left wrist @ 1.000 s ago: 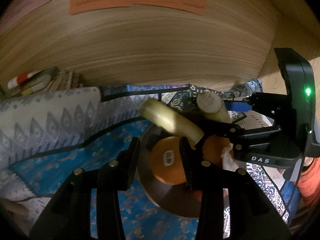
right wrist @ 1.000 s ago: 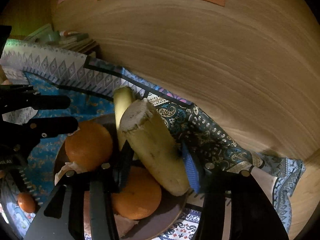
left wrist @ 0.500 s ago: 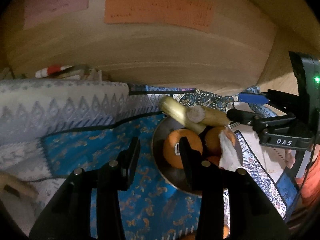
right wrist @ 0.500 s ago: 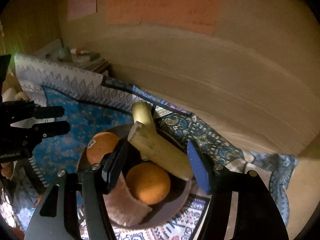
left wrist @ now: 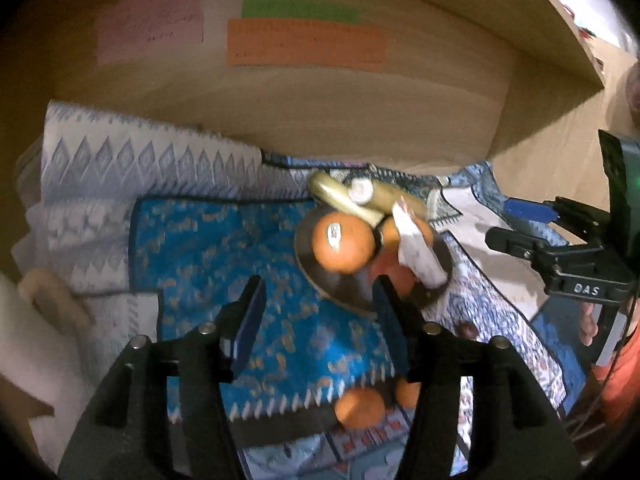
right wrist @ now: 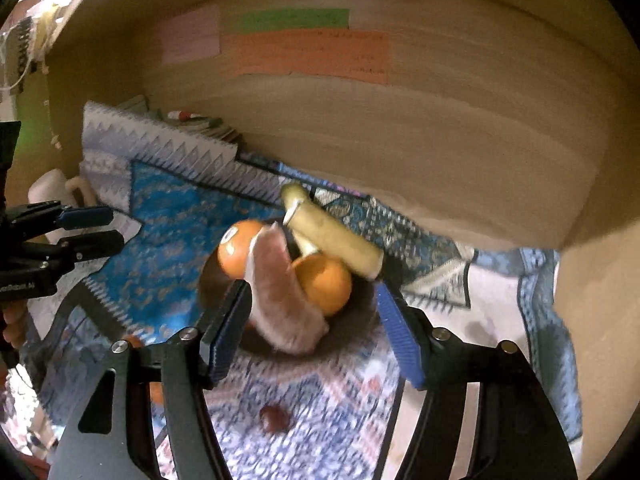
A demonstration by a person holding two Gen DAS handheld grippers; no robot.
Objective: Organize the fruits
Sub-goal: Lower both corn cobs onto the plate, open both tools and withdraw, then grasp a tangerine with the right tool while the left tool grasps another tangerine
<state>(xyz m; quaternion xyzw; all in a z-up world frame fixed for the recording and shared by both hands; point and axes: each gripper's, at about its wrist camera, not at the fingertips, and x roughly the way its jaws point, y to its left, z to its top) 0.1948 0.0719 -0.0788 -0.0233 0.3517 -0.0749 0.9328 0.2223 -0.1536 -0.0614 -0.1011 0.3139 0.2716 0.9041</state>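
A dark plate (left wrist: 320, 280) (right wrist: 210, 280) on the blue patterned cloth holds a stickered orange (left wrist: 342, 242) (right wrist: 236, 252), a second orange (right wrist: 326, 284), two bananas (left wrist: 344, 198) (right wrist: 336, 240) and a pale peel-like strip (left wrist: 416, 248) (right wrist: 280, 300). My left gripper (left wrist: 320, 312) hovers short of the plate's near rim, its jaws opening with nothing between them. My right gripper (right wrist: 314, 320) (left wrist: 508, 222) hangs back from the plate's right side, jaws opening, touching no fruit. Two small oranges (left wrist: 360, 408) lie on the cloth near me. The left gripper (right wrist: 110, 228) also shows at the left of the right wrist view.
A wooden back wall carries pink, green and orange paper notes (left wrist: 304, 42) (right wrist: 308, 56). Stacked books (right wrist: 200, 126) and a pale mug (right wrist: 52, 188) stand at back left. A small brown fruit (right wrist: 274, 420) (left wrist: 466, 330) lies on the cloth. A person's hand and orange sleeve (left wrist: 620, 372) are at right.
Both grippers have drawn back from the plate and their jaws have widened. The right gripper let go of the banana, which now rests across the plate.
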